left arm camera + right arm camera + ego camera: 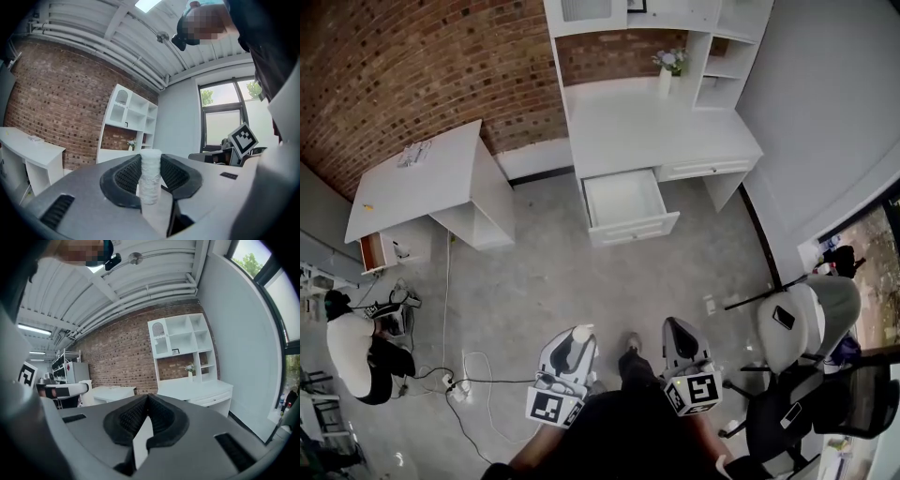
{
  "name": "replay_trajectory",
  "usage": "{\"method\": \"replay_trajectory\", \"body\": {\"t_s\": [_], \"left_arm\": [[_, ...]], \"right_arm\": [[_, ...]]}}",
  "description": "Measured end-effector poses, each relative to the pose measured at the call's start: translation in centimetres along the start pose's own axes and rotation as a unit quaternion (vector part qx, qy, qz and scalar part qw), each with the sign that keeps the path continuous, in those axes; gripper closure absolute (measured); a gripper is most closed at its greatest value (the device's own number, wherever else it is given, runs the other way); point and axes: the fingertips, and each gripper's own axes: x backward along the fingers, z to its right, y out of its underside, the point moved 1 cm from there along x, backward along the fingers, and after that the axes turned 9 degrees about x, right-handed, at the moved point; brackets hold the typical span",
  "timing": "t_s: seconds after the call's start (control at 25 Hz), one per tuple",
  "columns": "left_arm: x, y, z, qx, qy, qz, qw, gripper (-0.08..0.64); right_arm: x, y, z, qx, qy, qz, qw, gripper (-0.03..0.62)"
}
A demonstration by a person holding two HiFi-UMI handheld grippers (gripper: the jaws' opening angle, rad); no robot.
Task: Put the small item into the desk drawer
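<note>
The left gripper [578, 335] is clamped on a small white textured cylinder [150, 178]. The left gripper view shows the cylinder standing upright between the two black ribbed pads, its top rising just above the jaw tips. The right gripper [676, 328] is closed with nothing in it, and its pads meet at the tips. In the head view both grippers sit low in the frame, side by side in front of the person's body, pointing toward 12 o'clock.

Across a stretch of grey floor [572, 281], at 12 o'clock, stands a white desk with a shelved hutch [656, 122] against a red brick wall [412, 66]. Its open white drawer [623, 199] is pulled out toward the person, well apart from the cylinder. A white vase of flowers [667, 75] stands at the back of the desk top.

At about 10 o'clock is a second, plain white desk [422, 173]. At 9 o'clock a crouching person in a white top [352, 356] is near some cables. At 3 o'clock stand two office chairs, one of them a pale grey chair [811, 323].
</note>
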Motion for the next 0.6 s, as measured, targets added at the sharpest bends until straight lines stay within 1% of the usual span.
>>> {"method": "replay_trajectory", "body": {"t_s": [0.2, 0.36, 0.48, 0.6], "left_arm": [[-6.7, -1.3, 0.1, -0.011, -0.010, 0.008, 0.9999, 0.425], [-9.6, -2.0, -0.7, -0.017, -0.029, 0.010, 0.9994, 0.425], [-11.6, -2.4, -1.7, -0.018, -0.040, 0.007, 0.9990, 0.425], [-13.3, -2.8, -3.2, -0.016, -0.047, 0.003, 0.9988, 0.425]], "right_arm": [[-4.6, -0.9, 4.8, 0.002, -0.028, 0.010, 1.000, 0.578], [-7.5, -1.6, 7.6, 0.014, -0.039, 0.015, 0.999, 0.578], [-9.4, -1.8, 9.3, 0.011, -0.042, 0.014, 0.999, 0.578], [-11.4, -1.8, 9.9, 0.006, -0.044, 0.009, 0.999, 0.578]]}}
